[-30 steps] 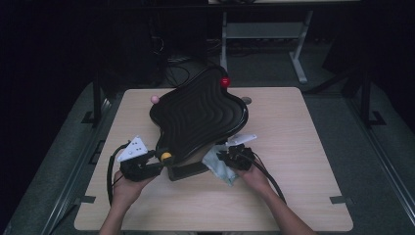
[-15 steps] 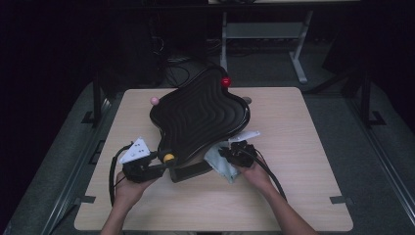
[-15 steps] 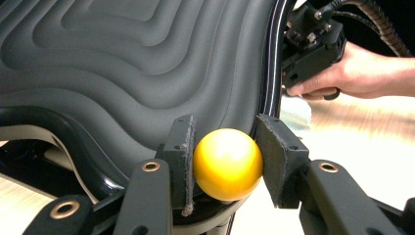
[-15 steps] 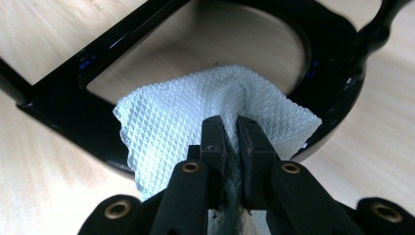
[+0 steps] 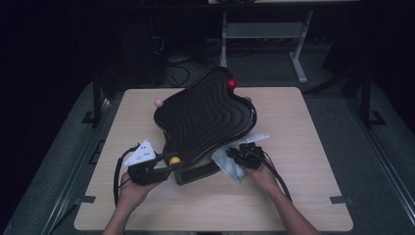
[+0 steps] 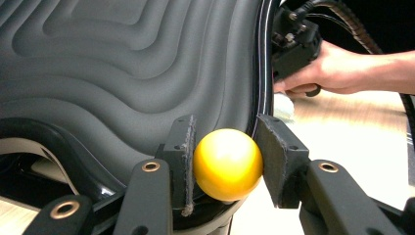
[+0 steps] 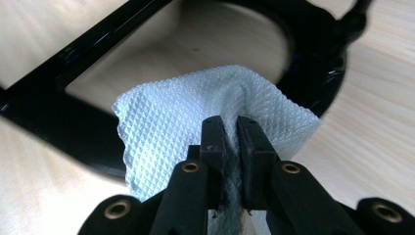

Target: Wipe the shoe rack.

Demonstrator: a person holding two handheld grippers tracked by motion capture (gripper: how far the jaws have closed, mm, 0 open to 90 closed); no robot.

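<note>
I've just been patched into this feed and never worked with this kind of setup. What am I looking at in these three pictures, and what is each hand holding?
There is no robot here: a person at a wooden table holds a two-jaw hand tool in each hand. The high view looks down from above the person's side, with the forearms coming in at the bottom. The other two pictures come from small cameras riding on the tools, looking along their black jaws.

On the table is a large black ridged lid or tray, propped at a tilt over a black frame, with coloured ball knobs at its edge.

The left tool is closed around the yellow ball at the tray's near edge. The right tool is pinched shut on a pale blue textured cloth, beside the frame's ring.
</note>
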